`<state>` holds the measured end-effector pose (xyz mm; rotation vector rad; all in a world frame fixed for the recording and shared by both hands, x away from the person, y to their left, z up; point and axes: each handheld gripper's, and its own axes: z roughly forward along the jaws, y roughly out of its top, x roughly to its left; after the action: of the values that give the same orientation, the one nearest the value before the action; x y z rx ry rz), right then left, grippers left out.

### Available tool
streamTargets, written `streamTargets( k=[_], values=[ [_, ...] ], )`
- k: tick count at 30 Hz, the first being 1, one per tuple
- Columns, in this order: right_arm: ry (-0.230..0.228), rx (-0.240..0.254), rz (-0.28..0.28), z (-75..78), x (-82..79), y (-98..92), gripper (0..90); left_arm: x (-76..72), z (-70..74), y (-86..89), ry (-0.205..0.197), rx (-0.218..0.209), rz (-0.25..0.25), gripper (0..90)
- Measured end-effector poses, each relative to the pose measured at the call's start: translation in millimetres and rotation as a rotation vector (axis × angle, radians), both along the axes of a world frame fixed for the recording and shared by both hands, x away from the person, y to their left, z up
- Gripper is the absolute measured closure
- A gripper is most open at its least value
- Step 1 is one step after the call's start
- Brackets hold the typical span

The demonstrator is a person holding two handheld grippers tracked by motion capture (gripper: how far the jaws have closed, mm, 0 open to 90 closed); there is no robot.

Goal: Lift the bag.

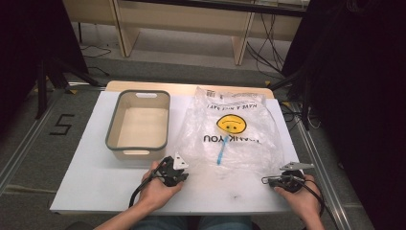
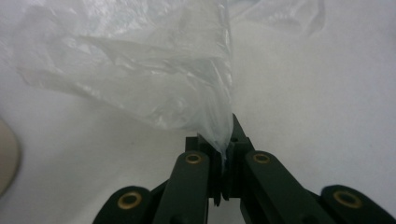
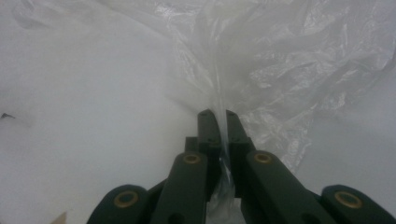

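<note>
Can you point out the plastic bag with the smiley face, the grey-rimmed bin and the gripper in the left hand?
plastic bag (image 1: 230, 125), high view, on its yellow smiley face.
bin (image 1: 113, 120), high view, on its grey left rim.
left gripper (image 2: 223, 151), left gripper view, where its jaws pinch the bag's edge.

A lab or test room set up for recording is suggested. A white board (image 1: 95, 182) is laid over a small table on grey carpet, metal rails (image 1: 19, 143) are seen at nine and three o'clock, and a taped number (image 1: 62, 124) is stuck at ten. Cables (image 1: 268, 48) and black stands (image 1: 48, 72) are gathered near pale wooden furniture (image 1: 191, 19) at twelve o'clock.
</note>
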<state>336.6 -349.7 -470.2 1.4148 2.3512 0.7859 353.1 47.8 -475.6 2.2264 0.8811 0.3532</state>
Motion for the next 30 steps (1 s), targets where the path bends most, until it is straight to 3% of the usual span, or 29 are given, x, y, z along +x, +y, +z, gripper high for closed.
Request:
streamTargets(
  k=[5, 8, 13, 30],
  values=[
    [-0.047, 0.024, -0.031, 8.8, -2.2, -3.5, 90.0, -0.2, 16.2, 9.6, -0.071, -0.04, 0.021, 89.2],
    [-0.058, 0.052, -0.048, 12.8, -3.5, -5.5, 90.0, 0.5, 20.5, 14.8, -0.097, -0.057, 0.028, 89.2],
    [-0.081, 0.057, -0.064, 17.1, -3.7, -9.0, 90.0, 0.7, 27.6, 18.3, -0.139, -0.068, 0.027, 89.3],
    [-0.141, 0.081, -0.099, 27.0, -5.1, -15.9, 90.0, 6.9, 43.0, 33.4, -0.21, -0.103, 0.07, 89.4]
  ],
)
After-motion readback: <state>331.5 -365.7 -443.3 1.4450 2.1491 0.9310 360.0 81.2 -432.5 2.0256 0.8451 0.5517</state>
